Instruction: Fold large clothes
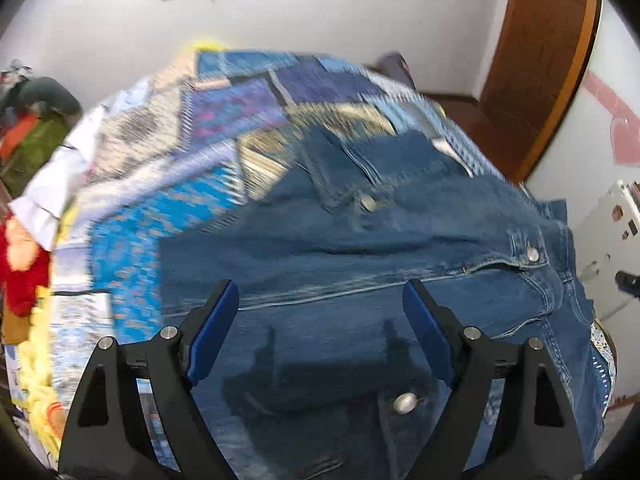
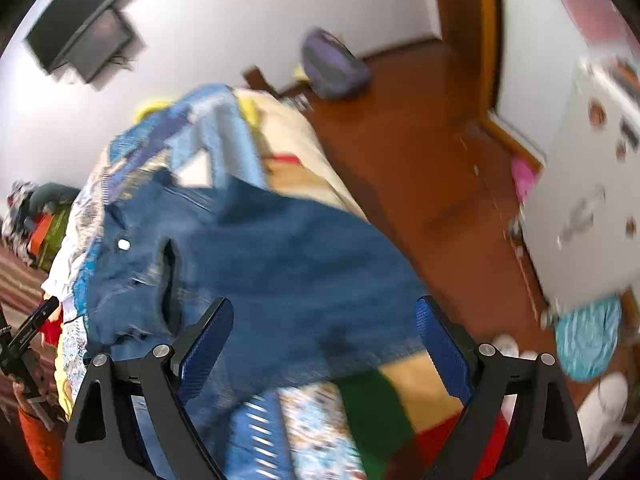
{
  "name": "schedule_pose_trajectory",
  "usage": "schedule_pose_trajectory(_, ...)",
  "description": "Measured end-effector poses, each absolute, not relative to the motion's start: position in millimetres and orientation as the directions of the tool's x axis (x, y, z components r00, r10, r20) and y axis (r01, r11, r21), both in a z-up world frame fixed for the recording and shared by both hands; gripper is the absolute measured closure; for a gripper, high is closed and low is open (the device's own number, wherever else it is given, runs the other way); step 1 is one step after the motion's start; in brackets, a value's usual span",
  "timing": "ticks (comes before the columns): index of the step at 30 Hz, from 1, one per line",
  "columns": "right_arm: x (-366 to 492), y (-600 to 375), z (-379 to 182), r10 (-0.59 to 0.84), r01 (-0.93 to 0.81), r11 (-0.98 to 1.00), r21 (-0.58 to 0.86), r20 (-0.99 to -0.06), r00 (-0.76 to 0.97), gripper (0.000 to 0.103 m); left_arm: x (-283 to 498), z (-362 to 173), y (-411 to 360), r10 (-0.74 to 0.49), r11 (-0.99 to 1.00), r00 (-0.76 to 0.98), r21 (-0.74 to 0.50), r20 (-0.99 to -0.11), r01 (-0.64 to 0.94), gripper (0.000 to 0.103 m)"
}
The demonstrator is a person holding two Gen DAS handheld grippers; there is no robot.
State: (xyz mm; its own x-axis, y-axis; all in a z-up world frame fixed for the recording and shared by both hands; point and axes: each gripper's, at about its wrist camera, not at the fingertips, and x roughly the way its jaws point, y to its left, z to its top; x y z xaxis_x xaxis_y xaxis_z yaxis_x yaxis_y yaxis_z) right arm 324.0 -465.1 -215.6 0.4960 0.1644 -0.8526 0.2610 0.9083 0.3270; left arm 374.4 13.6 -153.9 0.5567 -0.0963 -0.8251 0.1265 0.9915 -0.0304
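1. The left gripper (image 1: 320, 300) hangs over the near panel of the denim jacket (image 1: 360, 248), jaws spread wide with nothing between them; only its shadow falls on the cloth.
2. The right gripper (image 2: 324, 320) hangs over the jacket's edge by the bedside, likewise wide and empty.
3. The jacket lies partly folded on the patchwork bedspread (image 1: 168, 168), a sleeve (image 1: 340, 168) laid across it farther off.
4. To fold well, I reckon each gripper should pinch a hem corner and carry both over together, keeping the edge taut.
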Motion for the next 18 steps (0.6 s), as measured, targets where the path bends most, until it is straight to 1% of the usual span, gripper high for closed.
schedule_pose_trajectory(3, 321, -487, -253, 0.218, 0.345, 0.857, 0.382, -0.877, 0.429, 0.012, 390, -182, -1, -0.111, 0.991, 0.499, -0.056, -0.860, 0.124, 0.019)
schedule_pose_trajectory(8, 323, -508, -303, 0.363, 0.454, 0.724, 0.520, -0.846, 0.390, 0.012, 411, -218, -18, -0.075, 0.990, 0.434, -0.017, -0.898, 0.137, 0.019)
schedule_pose_trajectory(11, 328, -511, -311, 0.374, 0.458, 0.708, 0.538, -0.835, 0.404, 0.012, 418, -224, -14, -0.105, 0.992, 0.434, -0.065, -0.895, 0.105, 0.019)
schedule_pose_trajectory(13, 335, -509, -315, 0.370, 0.453, 0.709, 0.540, -0.832, 0.413, 0.016, 420, -226, -12, -0.127, 0.991, 0.434, -0.094, -0.892, 0.096, 0.019)
schedule_pose_trajectory(16, 347, -506, -319, 0.335, 0.470, 0.712, 0.521, -0.841, 0.424, 0.033, 416, -228, -10, -0.137, 0.990, 0.452, -0.111, -0.881, 0.083, 0.018)
schedule_pose_trajectory(18, 355, -506, -316, 0.311, 0.473, 0.725, 0.501, -0.851, 0.424, 0.060, 414, -228, -10, -0.134, 0.991, 0.458, -0.109, -0.879, 0.081, 0.018)
